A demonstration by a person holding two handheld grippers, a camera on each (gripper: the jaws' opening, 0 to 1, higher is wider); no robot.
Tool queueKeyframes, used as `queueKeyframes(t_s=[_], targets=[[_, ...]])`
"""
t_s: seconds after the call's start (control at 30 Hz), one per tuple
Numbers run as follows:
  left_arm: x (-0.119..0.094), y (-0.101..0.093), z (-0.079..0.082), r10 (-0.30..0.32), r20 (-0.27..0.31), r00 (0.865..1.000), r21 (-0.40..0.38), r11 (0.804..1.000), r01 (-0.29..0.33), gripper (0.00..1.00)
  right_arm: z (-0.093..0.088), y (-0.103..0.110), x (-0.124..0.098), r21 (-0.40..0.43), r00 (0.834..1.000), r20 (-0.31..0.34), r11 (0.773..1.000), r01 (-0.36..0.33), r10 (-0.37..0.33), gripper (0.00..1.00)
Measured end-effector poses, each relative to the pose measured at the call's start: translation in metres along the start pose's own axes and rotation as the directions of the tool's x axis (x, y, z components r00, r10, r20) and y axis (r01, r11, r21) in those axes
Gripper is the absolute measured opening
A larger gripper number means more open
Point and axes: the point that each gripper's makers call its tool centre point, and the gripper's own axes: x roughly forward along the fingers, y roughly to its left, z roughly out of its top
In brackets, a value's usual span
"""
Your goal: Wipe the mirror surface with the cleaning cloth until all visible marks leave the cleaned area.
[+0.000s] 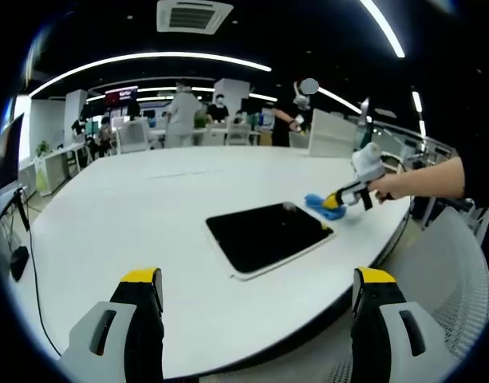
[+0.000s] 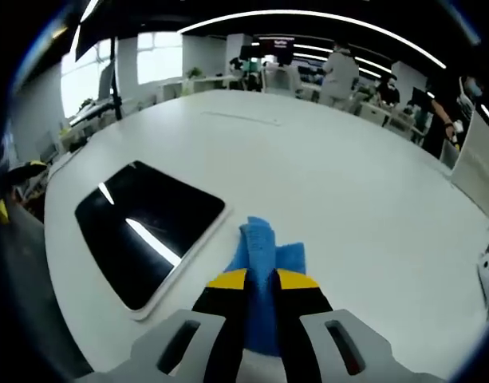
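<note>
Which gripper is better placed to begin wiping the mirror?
The right gripper: its fingers are shut on the cloth, right beside the mirror. The left gripper is open, holds nothing, and is farther from the mirror.

- The mirror (image 1: 269,236) lies flat on the surface (image 1: 148,215), near its front edge.
- The cloth (image 1: 322,205) rests on the surface just beside the mirror's far right corner in the left gripper view.
- The right gripper (image 2: 262,281) is over the surface, clamped on the cloth, right of the mirror.
- The left gripper (image 1: 257,279) hangs before the surface's near edge, jaws apart, well apart from the mirror.
- People (image 1: 183,112) stand behind the surface, far off.
</note>
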Motion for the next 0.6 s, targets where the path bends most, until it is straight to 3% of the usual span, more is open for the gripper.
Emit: queueKeyframes(t_s=[0.17, 0.3, 0.4, 0.47, 0.6], targets=[[0.000, 0.000, 0.001, 0.001, 0.005, 1.000, 0.001, 1.000, -0.001, 0.99, 0.011, 0.000, -0.012, -0.007, 1.000, 0.030, 1.000, -0.002, 0.003, 0.15], [0.000, -0.001, 0.002, -0.006, 0.013, 1.000, 0.006, 1.000, 0.006, 0.99, 0.021, -0.006, -0.024, -0.090, 0.998, 0.055, 0.995, 0.031, -0.026, 0.17], [0.000, -0.001, 0.003, -0.005, 0.015, 1.000, 0.009, 1.000, 0.005, 0.99, 0.027, -0.004, -0.035, -0.085, 0.997, 0.070, 0.996, 0.021, -0.015, 0.18], [0.000, -0.001, 0.003, -0.006, 0.015, 1.000, 0.013, 1.000, 0.006, 0.99, 0.035, -0.007, -0.045, -0.125, 0.994, 0.107, 0.991, 0.052, -0.039, 0.17], [0.000, -0.002, 0.004, -0.011, 0.019, 1.000, 0.019, 1.000, 0.011, 0.99, 0.040, -0.003, -0.060, -0.117, 0.989, 0.140, 0.992, 0.053, -0.037, 0.17]])
